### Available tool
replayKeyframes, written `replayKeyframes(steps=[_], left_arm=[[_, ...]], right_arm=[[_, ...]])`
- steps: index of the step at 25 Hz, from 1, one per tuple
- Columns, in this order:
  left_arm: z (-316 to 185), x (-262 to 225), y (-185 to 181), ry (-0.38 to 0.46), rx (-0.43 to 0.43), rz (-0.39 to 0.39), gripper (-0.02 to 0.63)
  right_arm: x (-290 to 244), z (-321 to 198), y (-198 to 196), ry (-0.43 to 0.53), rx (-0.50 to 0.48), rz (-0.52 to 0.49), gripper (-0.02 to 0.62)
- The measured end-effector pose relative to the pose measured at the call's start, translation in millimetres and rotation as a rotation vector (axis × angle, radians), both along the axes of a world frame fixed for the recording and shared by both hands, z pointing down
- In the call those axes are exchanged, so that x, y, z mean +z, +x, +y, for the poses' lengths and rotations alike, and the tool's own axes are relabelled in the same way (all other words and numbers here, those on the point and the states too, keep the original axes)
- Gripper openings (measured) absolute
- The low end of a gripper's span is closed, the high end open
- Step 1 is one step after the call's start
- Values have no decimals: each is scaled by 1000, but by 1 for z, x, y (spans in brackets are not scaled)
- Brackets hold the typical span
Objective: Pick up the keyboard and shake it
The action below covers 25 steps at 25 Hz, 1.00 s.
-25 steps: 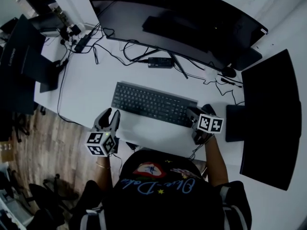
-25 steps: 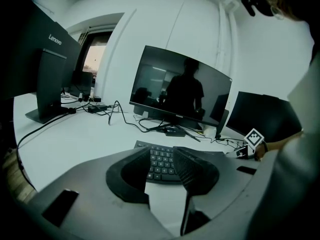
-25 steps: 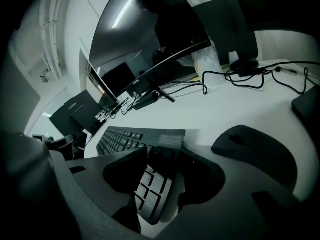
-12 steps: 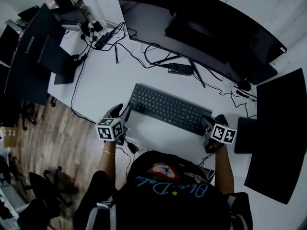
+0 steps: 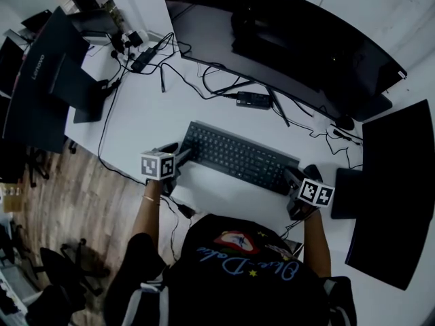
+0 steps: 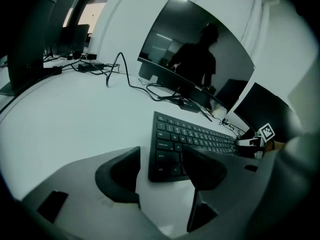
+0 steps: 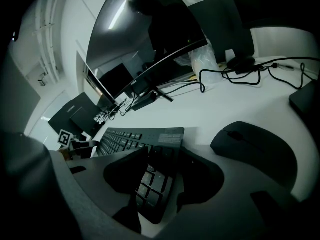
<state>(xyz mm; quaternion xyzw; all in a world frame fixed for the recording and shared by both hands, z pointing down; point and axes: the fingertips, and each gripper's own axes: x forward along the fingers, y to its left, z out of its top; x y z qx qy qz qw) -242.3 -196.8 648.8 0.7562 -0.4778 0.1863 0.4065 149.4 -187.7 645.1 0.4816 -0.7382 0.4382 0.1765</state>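
Note:
A black keyboard (image 5: 238, 156) lies on the white desk (image 5: 136, 121) in front of me. My left gripper (image 5: 178, 156) is at its left end. Its jaws have just been opening and now stand wide. In the left gripper view, the keyboard (image 6: 195, 136) has its near left corner between the jaws of the left gripper (image 6: 161, 171), one jaw over the keys and the other on the desk side; the pads do not press it. My right gripper (image 5: 293, 176) is at the right end. In the right gripper view, the right gripper (image 7: 162, 176) is closed on that end of the keyboard (image 7: 135, 139).
A black mouse (image 7: 252, 149) sits just right of the right gripper. A wide curved monitor (image 5: 292, 39) stands behind the keyboard, a second dark screen (image 5: 391, 182) at the right, a laptop (image 5: 41, 87) at the left. Cables (image 5: 204, 80) and an adapter (image 5: 255, 100) lie behind the keyboard.
The left gripper has come down and in toward the keyboard's left end, and its jaws have spread. The right gripper has stayed at the right end.

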Motion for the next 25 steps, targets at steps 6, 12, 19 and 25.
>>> replayKeyframes(steps=[6, 12, 19, 25], left_arm=[[-11, 4, 10, -29, 18, 37, 259], [-12, 6, 14, -38, 53, -22, 259], [-13, 6, 9, -24, 15, -53, 210], [-10, 8, 11, -6, 18, -71, 196]], right_arm=[[0, 0, -2, -3, -2, -6, 189], [-1, 0, -2, -1, -1, -10, 187], [-4, 2, -1, 18, 0, -2, 178], [-5, 7, 1, 40, 16, 2, 176]])
